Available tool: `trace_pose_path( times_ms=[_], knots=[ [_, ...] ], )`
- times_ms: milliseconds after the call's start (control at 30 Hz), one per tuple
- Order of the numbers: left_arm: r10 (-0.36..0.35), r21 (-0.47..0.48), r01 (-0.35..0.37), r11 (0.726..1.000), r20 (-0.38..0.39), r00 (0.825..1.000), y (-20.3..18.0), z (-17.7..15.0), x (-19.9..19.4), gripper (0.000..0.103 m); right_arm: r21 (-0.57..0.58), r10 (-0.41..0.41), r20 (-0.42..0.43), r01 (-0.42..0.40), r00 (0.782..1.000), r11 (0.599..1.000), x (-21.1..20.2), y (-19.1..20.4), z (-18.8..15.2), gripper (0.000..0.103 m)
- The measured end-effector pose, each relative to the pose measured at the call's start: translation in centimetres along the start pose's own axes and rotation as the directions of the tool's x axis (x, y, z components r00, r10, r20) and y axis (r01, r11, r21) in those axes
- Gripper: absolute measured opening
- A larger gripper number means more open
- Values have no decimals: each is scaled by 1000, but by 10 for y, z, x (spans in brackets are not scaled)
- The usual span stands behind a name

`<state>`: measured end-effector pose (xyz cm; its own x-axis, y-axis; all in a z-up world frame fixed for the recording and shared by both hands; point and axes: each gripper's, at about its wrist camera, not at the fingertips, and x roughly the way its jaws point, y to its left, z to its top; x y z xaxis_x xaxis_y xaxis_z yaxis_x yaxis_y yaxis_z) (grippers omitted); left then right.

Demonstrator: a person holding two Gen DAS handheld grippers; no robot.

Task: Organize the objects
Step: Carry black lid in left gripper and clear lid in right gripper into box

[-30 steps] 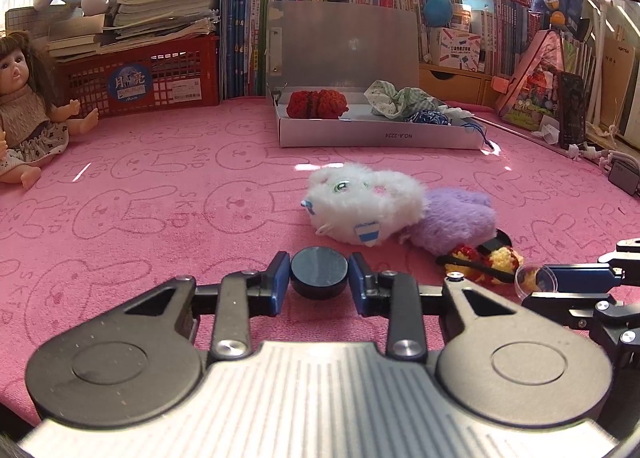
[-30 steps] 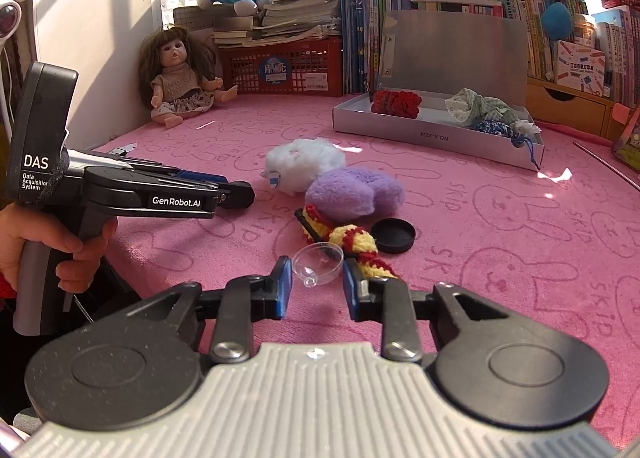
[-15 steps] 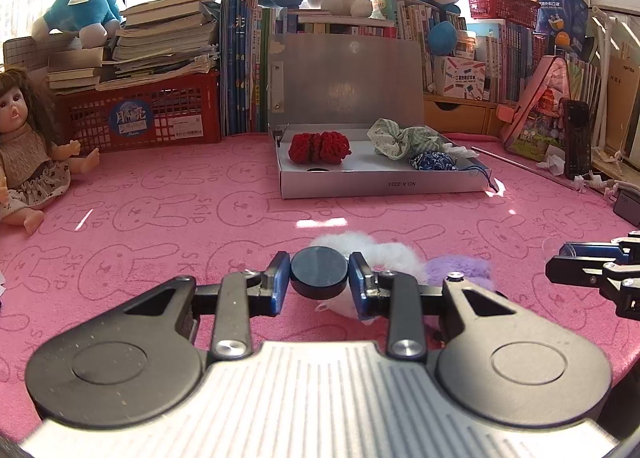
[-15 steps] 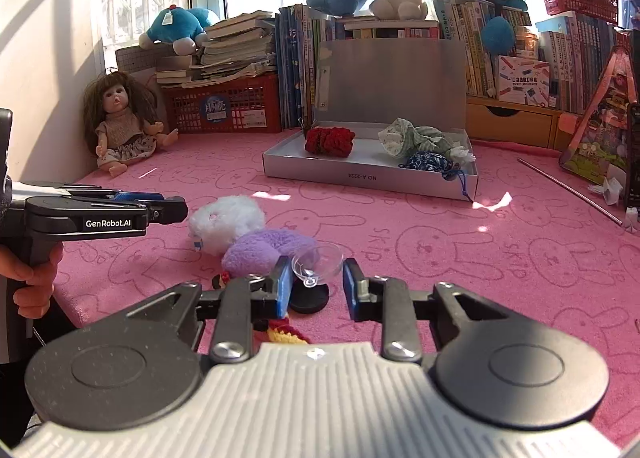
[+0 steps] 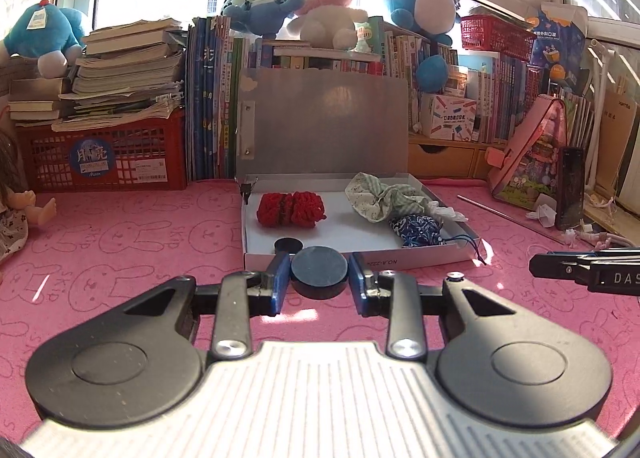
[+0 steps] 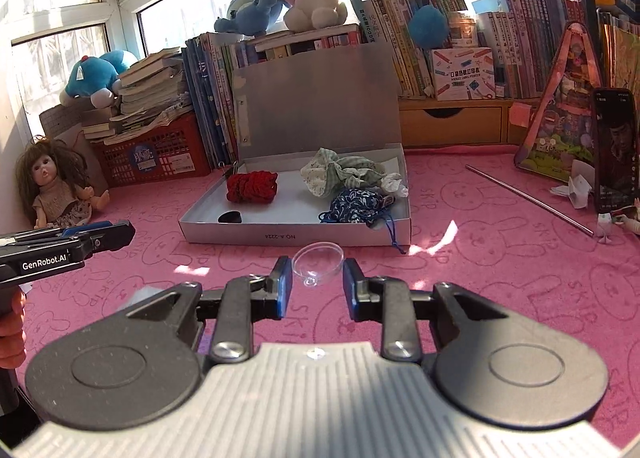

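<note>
We held the left gripper (image 5: 319,282) clamped on a black round lid (image 5: 319,272), raised just in front of the open grey box (image 5: 436,258) on the pink counter (image 5: 120,254). The right gripper (image 6: 316,278) was clamped on a clear plastic dome (image 6: 317,261), also short of the box (image 6: 296,236). Inside the box lay a red crocheted piece (image 5: 290,209) at the left, a green checked cloth bundle (image 5: 380,197) at the right rear, a blue patterned pouch (image 5: 418,231) at the right front with its cord over the wall, and a small black disc (image 5: 288,245) by the front wall. The box's lid (image 5: 324,121) stood upright against the books (image 5: 208,97).
</note>
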<state>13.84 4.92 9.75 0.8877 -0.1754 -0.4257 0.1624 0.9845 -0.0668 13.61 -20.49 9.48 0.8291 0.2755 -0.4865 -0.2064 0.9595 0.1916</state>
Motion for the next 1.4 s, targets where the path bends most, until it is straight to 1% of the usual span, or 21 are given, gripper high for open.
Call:
trace_pose_path(
  times_ms=[233, 400, 567, 733, 800, 900, 1067, 1300, 1400],
  knots=[
    [-1, -6, 1, 1000, 19, 1000, -3, 37, 24, 37, 36, 10, -13, -10, 1000, 999, 25, -12, 33, 31],
    [-1, -41, 2, 999, 6, 1000, 2, 61, 42, 37, 57, 28, -20, -27, 999, 998, 41, -17, 58, 31],
    [6, -44, -5, 999, 8, 1000, 5, 77, 53, 37, 48, 26, -1, -26, 1000, 999, 48, -17, 82, 31],
    [-8, -42, 8, 999, 13, 1000, 4, 88, 66, 37, 61, 33, 7, -34, 999, 998, 55, -19, 101, 31],
    [-14, -42, 13, 999, -8, 1000, 4, 89, 76, 37, 67, 41, -8, -40, 999, 997, 63, -20, 106, 31],
    [0, -48, -3, 999, -62, 998, 6, 83, 99, 37, 88, 58, -37, -55, 998, 995, 78, -21, 107, 31],
    [29, -44, -33, 998, -91, 995, 11, 64, 132, 37, 114, 80, -89, -69, 993, 991, 107, -21, 100, 31],
    [32, -85, -45, 995, -149, 988, 20, 41, 170, 37, 201, 143, -155, -110, 978, 973, 152, -26, 86, 31],
    [35, -88, -51, 995, -174, 984, 22, 34, 180, 37, 211, 144, -185, -103, 972, 972, 170, -24, 79, 31]
  ],
)
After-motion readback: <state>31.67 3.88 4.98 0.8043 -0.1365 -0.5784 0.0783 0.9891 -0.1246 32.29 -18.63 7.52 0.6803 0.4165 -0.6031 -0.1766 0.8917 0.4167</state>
